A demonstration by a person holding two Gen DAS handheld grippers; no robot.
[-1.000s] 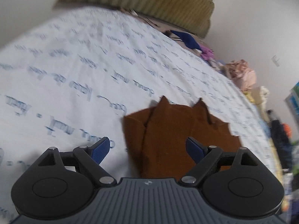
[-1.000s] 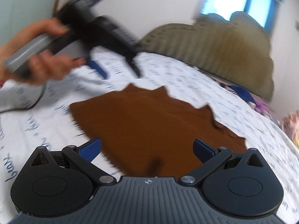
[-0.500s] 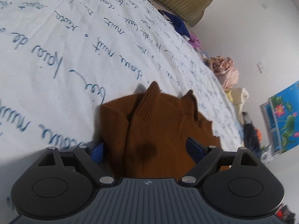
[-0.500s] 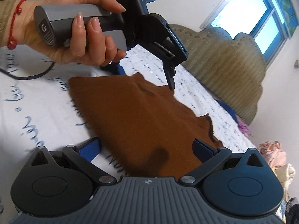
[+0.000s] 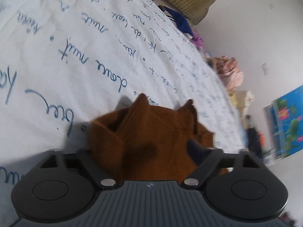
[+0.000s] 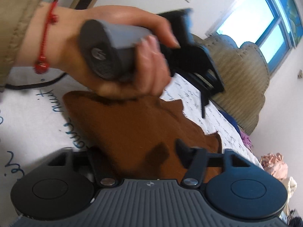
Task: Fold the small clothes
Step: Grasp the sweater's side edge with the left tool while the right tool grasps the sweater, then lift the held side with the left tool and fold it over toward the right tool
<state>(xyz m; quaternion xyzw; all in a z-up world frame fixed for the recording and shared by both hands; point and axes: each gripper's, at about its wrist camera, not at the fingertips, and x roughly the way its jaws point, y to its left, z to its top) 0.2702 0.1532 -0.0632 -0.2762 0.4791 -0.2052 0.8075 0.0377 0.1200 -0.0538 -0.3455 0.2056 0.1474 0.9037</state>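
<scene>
- Brown knit garment (image 5: 151,138) lying on a white bedsheet (image 5: 75,56) printed with blue handwriting, near edge bunched up between the fingers of both grippers.
- Left gripper (image 5: 144,151) low over the garment's near edge, jaws closing with knit fabric between them; left finger buried behind the cloth, so cannot tell whether the pads press yet.
- Right gripper (image 6: 140,151) likewise closing over another part of that edge, cloth heaped between the fingers; grip itself cannot be made out.
- Hand (image 6: 117,56) with a red wrist cord wrapped round the grey handle, seen from the right wrist camera.
- Beyond: striped headboard (image 6: 236,75), window (image 6: 265,24), pink clothes pile (image 5: 229,71).
</scene>
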